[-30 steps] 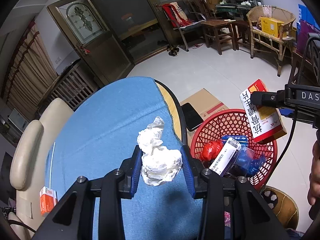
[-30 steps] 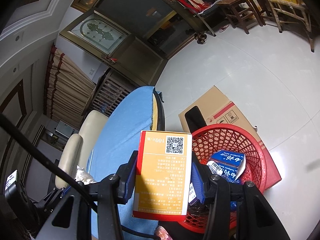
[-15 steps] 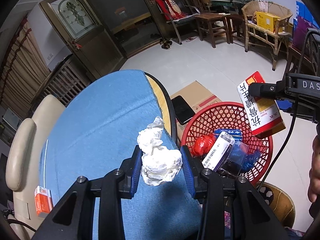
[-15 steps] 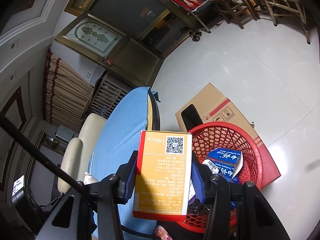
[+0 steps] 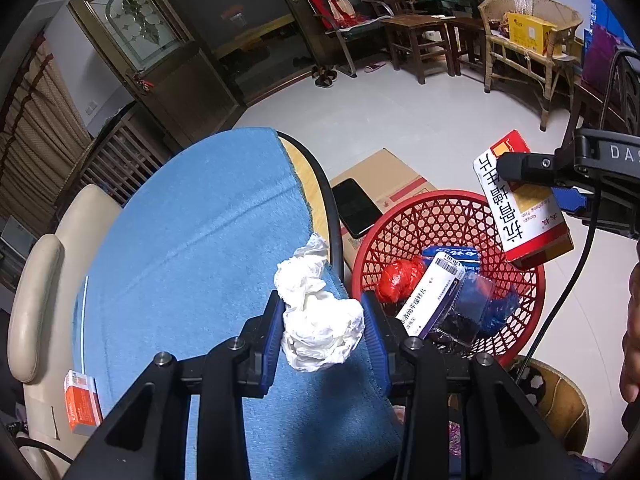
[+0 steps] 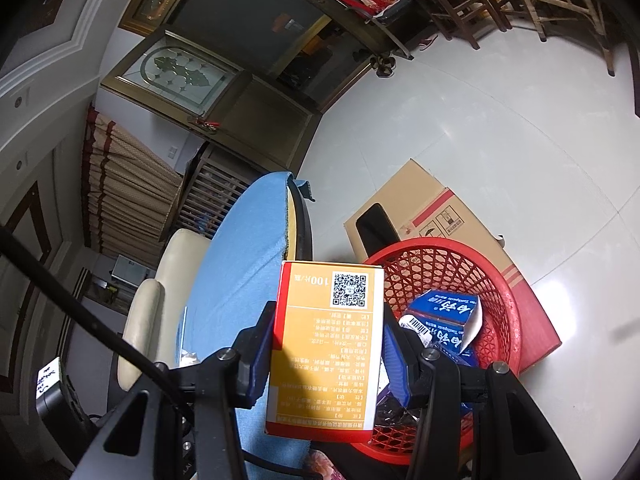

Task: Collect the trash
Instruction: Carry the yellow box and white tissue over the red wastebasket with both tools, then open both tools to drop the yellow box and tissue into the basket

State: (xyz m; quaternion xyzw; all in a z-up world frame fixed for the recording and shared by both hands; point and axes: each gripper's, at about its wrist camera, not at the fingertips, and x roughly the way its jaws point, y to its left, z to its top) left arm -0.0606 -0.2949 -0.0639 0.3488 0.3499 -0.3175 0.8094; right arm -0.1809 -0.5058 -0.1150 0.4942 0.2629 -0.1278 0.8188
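My left gripper [image 5: 323, 324] is shut on a crumpled white tissue [image 5: 316, 312], held above the right edge of the round table with the blue cloth [image 5: 192, 256]. A red mesh basket [image 5: 404, 224] stands on the floor just right of the table, holding a white medicine box [image 5: 430, 300], a red wad and blue packaging. My right gripper [image 6: 326, 344] is shut on an orange and red medicine box [image 6: 326, 348], held over the basket's near left rim [image 6: 440, 248]. From the left wrist view that box [image 5: 520, 208] hangs above the basket's right side.
A flat cardboard box [image 5: 384, 176] with a black phone [image 5: 356, 208] on it lies behind the basket. A small orange box [image 5: 82, 400] sits at the table's left edge by a cream chair [image 5: 44, 264]. Wooden chairs and a wicker chair [image 5: 528, 40] stand far back. A hand [image 5: 632, 328] shows at right.
Both views have shifted slightly, the basket and table sliding a little in frame. Both grips are unchanged.
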